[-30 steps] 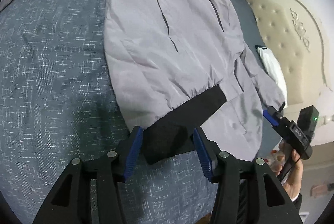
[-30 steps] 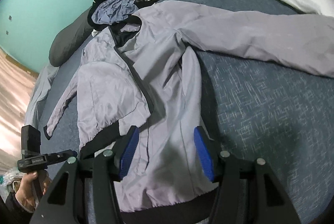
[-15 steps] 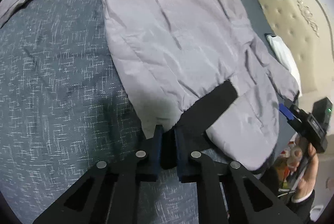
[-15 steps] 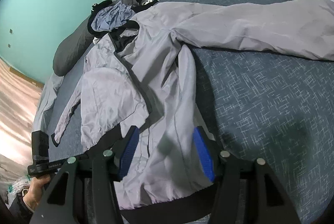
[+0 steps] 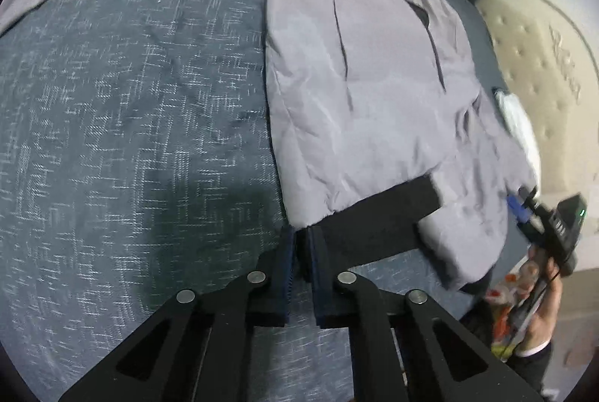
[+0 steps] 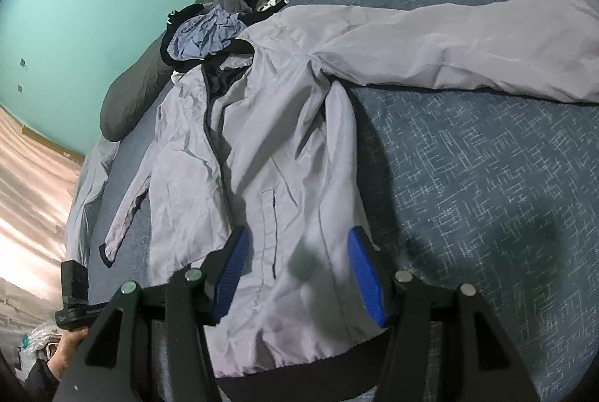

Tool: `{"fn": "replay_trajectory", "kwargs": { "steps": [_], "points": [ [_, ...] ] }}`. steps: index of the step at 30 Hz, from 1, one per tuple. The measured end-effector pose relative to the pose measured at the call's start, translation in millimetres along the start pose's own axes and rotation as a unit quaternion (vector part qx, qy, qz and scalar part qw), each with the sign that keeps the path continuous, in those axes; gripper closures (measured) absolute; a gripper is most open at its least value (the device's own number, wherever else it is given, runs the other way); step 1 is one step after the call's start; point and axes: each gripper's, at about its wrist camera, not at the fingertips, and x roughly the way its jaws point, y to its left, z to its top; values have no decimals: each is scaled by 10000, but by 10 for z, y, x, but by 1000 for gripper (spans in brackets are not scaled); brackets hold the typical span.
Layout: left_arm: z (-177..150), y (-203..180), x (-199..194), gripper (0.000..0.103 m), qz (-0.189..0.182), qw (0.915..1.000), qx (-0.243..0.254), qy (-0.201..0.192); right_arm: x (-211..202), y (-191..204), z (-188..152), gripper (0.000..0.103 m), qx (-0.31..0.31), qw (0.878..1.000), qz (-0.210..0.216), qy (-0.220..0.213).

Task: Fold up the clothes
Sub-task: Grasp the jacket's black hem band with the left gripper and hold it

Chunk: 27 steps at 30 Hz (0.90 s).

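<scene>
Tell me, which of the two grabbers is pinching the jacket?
The left gripper: its fingers pinch the corner of the jacket's black hem. The right gripper is open, its blue fingers wide apart above the grey jacket.

Left tongs (image 5: 299,244) pinching the black hem (image 5: 374,218) corner of the grey jacket (image 5: 355,84), jaws easing open slightly. Jacket flat on blue bed (image 5: 131,121). Right tongs (image 5: 539,218) at far edge.

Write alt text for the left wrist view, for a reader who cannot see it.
The left gripper pinches the corner of the black hem band of a grey jacket, its jaws easing apart slightly. The jacket lies spread on a blue patterned bedspread. At the right edge, a hand holds the right gripper near a beige padded headboard.
</scene>
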Motion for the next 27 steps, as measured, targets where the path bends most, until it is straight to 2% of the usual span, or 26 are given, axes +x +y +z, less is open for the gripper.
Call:
{"fn": "replay_trajectory", "kwargs": {
  "steps": [1,3,11,15,17,19,21,27],
  "points": [
    [9,-31,-16,66,-35,10000,39,-41,-4,-5,3,47,-8,10000,-17,1],
    [27,-108,-42,43,-42,9998,146,-120,-6,-25,10,47,4,10000,-52,10],
    [-15,-227,334,42,170,9995,210,163,-1,-35,0,47,75,10000,12,31],
    [-34,-243,443,45,403,9982,389,216,12,-8,-8,47,-29,10000,44,61],
    [-40,-222,454,57,469,9978,398,237,26,-15,-10,47,-31,10000,42,79],
    [-35,-195,427,76,465,9977,435,253,40,-20,-14,47,-33,9999,43,101],
    [-21,-159,372,83,370,9981,420,251,52,-22,-18,47,-40,9999,50,124],
    [12,-224,23,90,76,9979,643,11,88,46,-28,47,-138,9996,51,232]
  ]
}}
